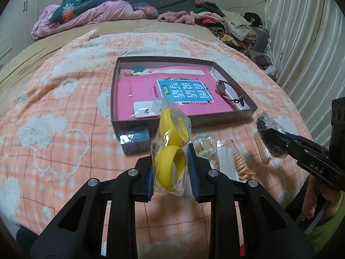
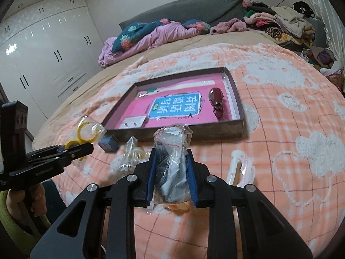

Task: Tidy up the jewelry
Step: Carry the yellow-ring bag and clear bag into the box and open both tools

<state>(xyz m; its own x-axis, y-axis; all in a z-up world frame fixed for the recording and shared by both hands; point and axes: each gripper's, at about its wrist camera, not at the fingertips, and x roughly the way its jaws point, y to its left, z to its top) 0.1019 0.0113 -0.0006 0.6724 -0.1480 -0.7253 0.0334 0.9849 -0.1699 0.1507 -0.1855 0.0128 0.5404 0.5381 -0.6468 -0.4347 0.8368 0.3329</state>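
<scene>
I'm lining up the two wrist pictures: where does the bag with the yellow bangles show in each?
Left wrist view: bag of yellow bangles at lower centre, clamped in the left gripper.
Right wrist view: same bag at the left edge, in that gripper.
Shared landmark: the shallow box beyond it.

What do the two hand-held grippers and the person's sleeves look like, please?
Both the left hand-held gripper and the right hand-held gripper are black linkage frames with silver pivot bolts and blue ribbed pads. The right one bears white "DAS" lettering. The sleeves are yellow-green.
</scene>
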